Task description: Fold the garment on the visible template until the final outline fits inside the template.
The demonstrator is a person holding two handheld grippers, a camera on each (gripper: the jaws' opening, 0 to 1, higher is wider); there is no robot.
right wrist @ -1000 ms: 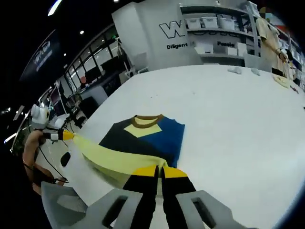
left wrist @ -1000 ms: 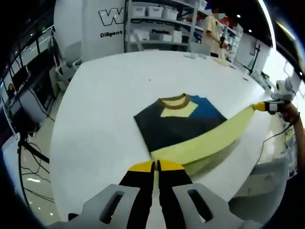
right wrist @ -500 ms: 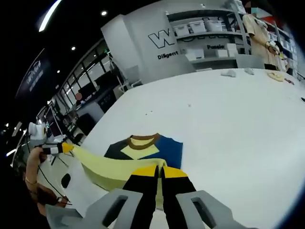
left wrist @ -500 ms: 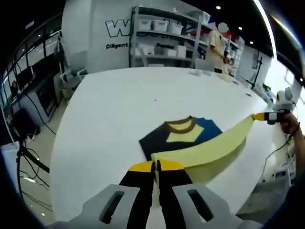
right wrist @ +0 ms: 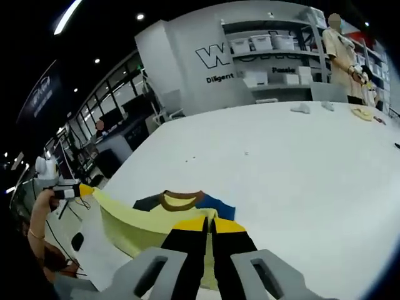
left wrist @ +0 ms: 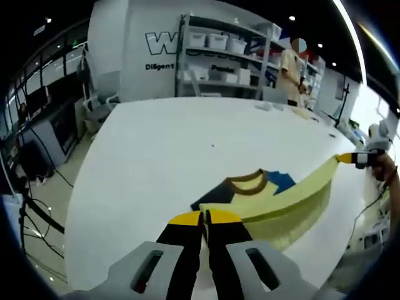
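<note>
A folded garment lies on the white table, navy and blue with a brown collar and a yellow chest patch. Its yellow hem is lifted and stretched taut between both grippers. My left gripper is shut on one end of the hem; my right gripper holds the other end at the right. In the right gripper view, my right gripper is shut on the yellow hem, the collar shows beyond it, and my left gripper pinches the far end at the left.
Shelving with white bins and a lettered wall stand behind the table. A person stands near the shelves. Small objects lie at the table's far edge. A sleeve and hand hold the left gripper.
Both grippers have carried the taut yellow hem forward over the garment, so it covers more of the navy body. Both cameras moved forward and lower.
</note>
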